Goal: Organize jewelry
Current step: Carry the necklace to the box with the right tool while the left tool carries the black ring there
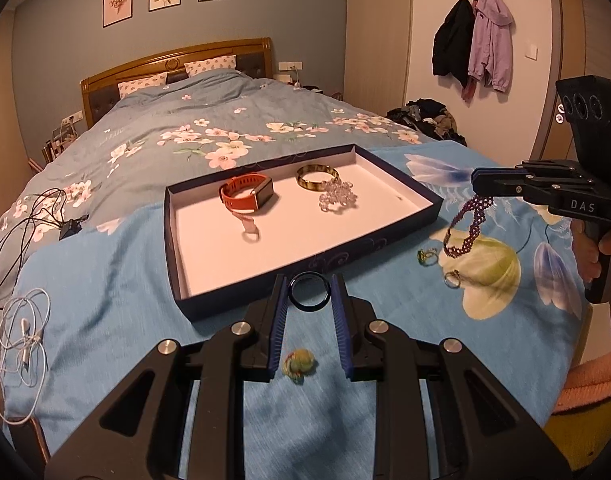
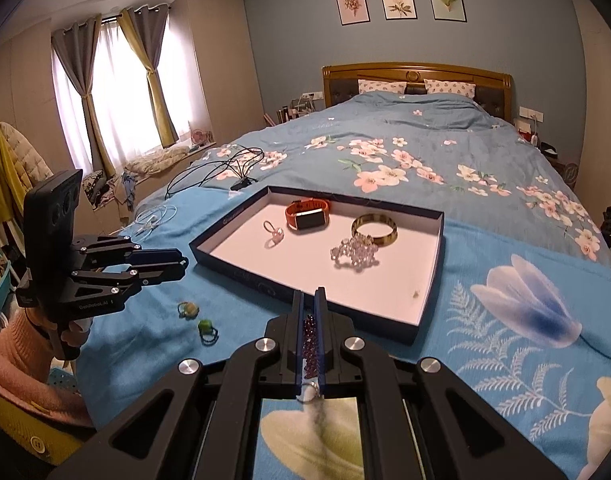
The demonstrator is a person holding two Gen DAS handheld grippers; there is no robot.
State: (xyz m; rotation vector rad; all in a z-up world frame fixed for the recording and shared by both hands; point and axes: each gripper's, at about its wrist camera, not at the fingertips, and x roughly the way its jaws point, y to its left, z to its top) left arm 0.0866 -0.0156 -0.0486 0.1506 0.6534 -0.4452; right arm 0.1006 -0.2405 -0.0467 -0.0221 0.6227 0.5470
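Pinching a dark glossy ring (image 1: 309, 292), the left gripper (image 1: 308, 280) faces the right gripper (image 2: 309, 294), clamped tight on a purple beaded bracelet (image 1: 467, 226)

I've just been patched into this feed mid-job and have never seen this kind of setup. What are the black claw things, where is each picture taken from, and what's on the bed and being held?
There is no robot: a person holds a hand-operated two-finger gripper in each hand, with a wide-angle camera on each looking along its fingers.

The left wrist view shows the left gripper pinching a dark ring, with the right gripper off to the side.

The right wrist view shows the right gripper shut on a purple beaded bracelet, which dangles in the other view.

On the blue bedspread sits a shallow tray holding an orange watch, a bangle, a clear bead bracelet and a small pink ring. A few small rings lie on the cloth outside it.
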